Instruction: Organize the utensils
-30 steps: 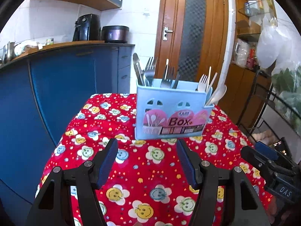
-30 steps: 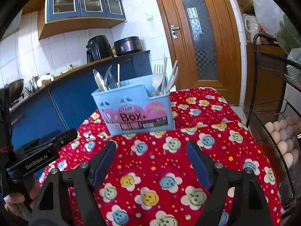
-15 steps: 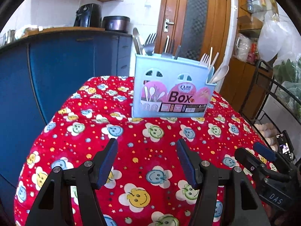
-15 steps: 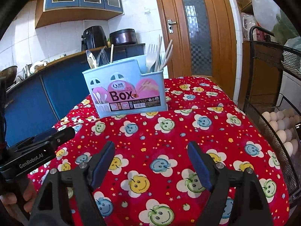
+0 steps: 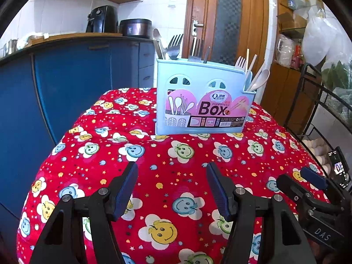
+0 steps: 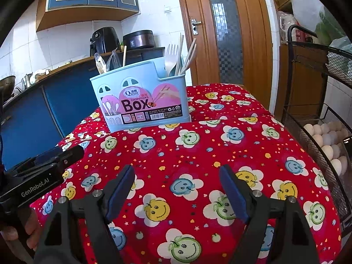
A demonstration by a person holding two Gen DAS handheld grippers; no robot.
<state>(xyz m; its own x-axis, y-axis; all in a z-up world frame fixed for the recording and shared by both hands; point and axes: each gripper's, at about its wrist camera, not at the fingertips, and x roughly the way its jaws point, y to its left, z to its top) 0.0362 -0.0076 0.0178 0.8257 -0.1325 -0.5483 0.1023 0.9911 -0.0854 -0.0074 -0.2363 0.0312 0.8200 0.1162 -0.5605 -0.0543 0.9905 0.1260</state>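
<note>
Plastic pale-blue utensil box (image 5: 202, 101) stands on patterned cloth (image 5: 167, 160); both grippers' fingers (image 5: 125, 187) wide, empty.

Blue cabinets (image 5: 72, 81), wooden door (image 5: 226, 19)

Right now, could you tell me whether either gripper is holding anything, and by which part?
Nothing is held. The left gripper and right gripper are both open over the tablecloth.

Pale-blue utensil box (image 5: 203, 101) stands upright on the table — forks (image 5: 175, 46), spoons, chopsticks inside.
</note>
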